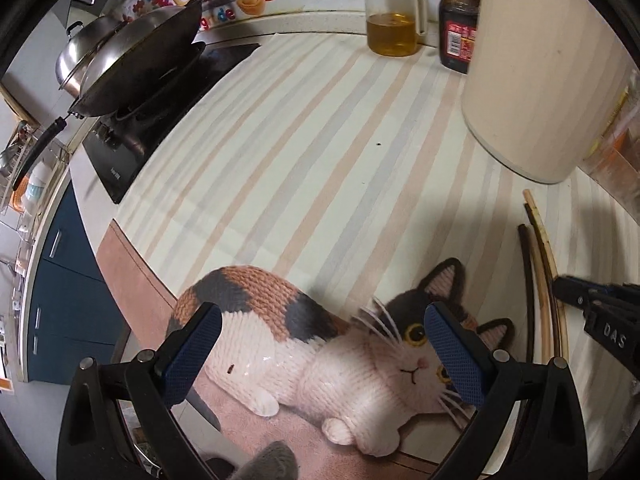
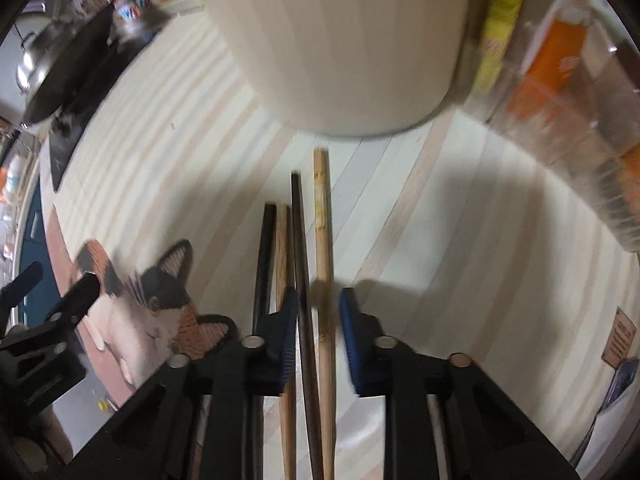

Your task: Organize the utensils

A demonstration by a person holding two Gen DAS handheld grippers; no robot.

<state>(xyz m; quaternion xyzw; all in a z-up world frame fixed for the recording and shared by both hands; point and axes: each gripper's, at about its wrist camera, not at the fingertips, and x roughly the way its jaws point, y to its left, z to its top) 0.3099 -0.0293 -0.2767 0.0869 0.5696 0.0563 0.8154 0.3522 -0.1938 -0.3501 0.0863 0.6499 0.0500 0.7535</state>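
Several chopsticks (image 2: 322, 208), dark and light wood, lie side by side on the striped mat (image 2: 160, 152), pointing at a tall cream container (image 2: 348, 40). My right gripper (image 2: 320, 294) points down over them. One dark stick (image 2: 298, 232) and one light stick run between its blue pads; a sliver of gap shows beside the right pad (image 2: 352, 320). The other two lie outside the left pad. In the left wrist view, my left gripper (image 1: 323, 310) stands wide open over a printed cat picture (image 1: 304, 344), holding nothing. The chopsticks (image 1: 540, 264) and right gripper (image 1: 592, 304) lie to its right.
A cream container (image 1: 540, 80) stands at the right rear, with an oil jar (image 1: 392, 28) and a dark sauce bottle (image 1: 458, 28) behind it. A wok (image 1: 140, 64) sits on the stove at the left. A clear box of packets (image 2: 560, 100) flanks the right. The counter edge runs along the left.
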